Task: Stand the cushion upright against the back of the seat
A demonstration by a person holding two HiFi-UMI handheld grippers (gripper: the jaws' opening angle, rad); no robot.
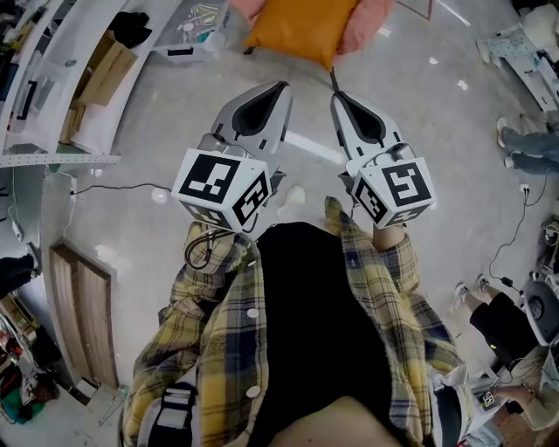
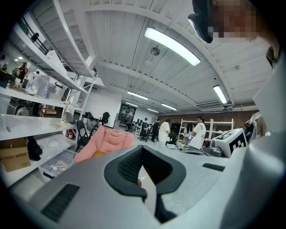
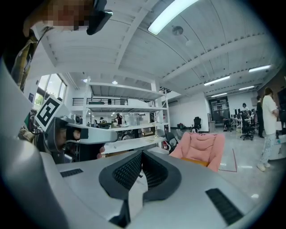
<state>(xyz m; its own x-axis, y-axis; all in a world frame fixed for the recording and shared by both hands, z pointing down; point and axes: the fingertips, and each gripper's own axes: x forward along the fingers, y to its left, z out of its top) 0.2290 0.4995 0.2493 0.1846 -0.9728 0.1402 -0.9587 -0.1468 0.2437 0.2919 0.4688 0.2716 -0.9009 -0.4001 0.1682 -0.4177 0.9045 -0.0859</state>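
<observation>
Grey shells of the left tool [image 1: 279, 85] and the right tool [image 1: 335, 96] sit side by side nearest us. We note both pressed together and empty, which each tool's own view confirms for the left [image 2: 142, 154] and the right [image 3: 142, 154].

Beyond them lies bare floor [image 1: 410, 105], then the orange cushion [image 1: 301, 30]. It lies low toward the front edge of the pink seat [image 1: 374, 24], one corner pointing our way. It is well apart from both tools and, in our judgement, not yet upright against the back.

Risks we record:
- If the tools arrive pressed together, they will shove the cushion across the seat rather than take it.
- The cushion looks soft, so a pinch at one corner may let it fold or droop.
- Released short of the back, it would likely slump forward.
- A hard push could shift the seat itself on the smooth floor.
</observation>
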